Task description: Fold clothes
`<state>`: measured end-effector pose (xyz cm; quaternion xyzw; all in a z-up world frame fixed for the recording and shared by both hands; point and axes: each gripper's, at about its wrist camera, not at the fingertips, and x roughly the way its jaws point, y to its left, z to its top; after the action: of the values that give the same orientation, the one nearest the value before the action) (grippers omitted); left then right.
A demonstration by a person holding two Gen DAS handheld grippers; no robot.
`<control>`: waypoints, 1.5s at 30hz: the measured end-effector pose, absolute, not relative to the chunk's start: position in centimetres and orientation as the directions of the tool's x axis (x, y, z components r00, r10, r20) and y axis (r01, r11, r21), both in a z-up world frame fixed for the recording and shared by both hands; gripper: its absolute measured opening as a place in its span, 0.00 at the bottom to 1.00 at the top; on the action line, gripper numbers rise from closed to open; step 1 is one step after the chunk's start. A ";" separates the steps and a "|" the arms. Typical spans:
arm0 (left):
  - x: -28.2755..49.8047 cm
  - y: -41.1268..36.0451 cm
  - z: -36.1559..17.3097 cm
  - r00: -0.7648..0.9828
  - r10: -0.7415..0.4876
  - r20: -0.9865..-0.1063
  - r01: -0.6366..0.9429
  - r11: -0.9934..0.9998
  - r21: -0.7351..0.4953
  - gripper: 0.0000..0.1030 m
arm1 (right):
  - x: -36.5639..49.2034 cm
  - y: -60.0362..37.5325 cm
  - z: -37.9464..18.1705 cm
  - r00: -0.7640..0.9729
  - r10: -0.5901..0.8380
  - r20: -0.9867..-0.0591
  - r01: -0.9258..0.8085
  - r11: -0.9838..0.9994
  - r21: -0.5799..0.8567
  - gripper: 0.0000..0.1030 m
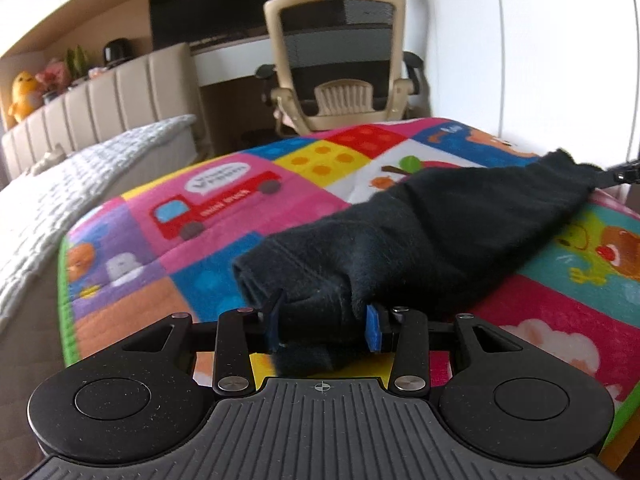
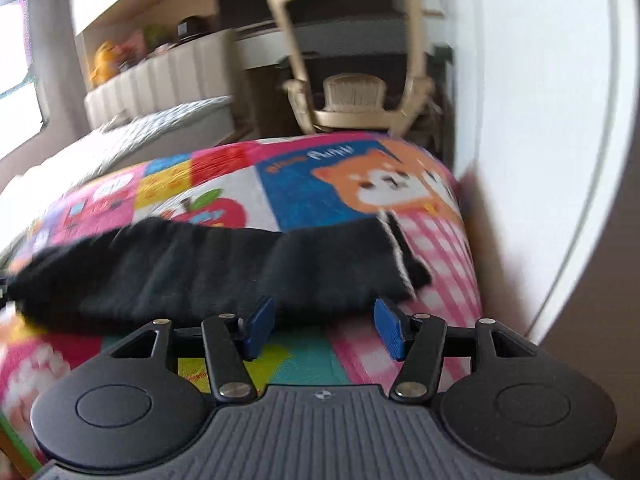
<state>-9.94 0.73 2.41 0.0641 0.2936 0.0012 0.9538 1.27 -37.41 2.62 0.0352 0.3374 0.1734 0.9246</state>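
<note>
While the black garment (image 1: 432, 232) lies in a long folded strip across the colourful blanket (image 1: 192, 216), the left gripper (image 1: 324, 330) pinches its near end; the right gripper (image 2: 322, 326) gapes beside it, holding nothing (further folds likely remain).

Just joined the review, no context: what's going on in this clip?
A person with two handheld grippers is folding a black garment on a colourful play mat. The left gripper is shut on one bunched end of the cloth. The right gripper is open, its blue pads just short of the garment's near edge, holding nothing. The garment lies stretched in a long band across the mat.
</note>
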 end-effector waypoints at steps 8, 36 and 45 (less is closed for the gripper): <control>-7.7 1.0 3.6 0.836 0.054 -0.547 0.021 0.991 0.129 0.41 | 4.0 -36.2 1.7 0.688 0.413 -0.596 -0.277 0.909 0.310 0.12; -1.3 8.5 4.6 0.829 0.116 -0.547 -0.243 0.956 -0.166 0.91 | 18.0 -32.2 2.0 0.734 0.278 -0.620 -0.145 0.955 0.257 0.49; -2.9 3.6 3.1 0.808 -0.066 -0.585 -0.062 0.979 -0.196 0.93 | 18.7 -31.9 1.1 0.731 0.267 -0.628 -0.133 0.958 0.253 0.14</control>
<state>-2.91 3.63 3.15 -0.1035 0.3095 -0.0012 0.9452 18.72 -31.92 1.11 0.0960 0.3505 0.1081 0.9253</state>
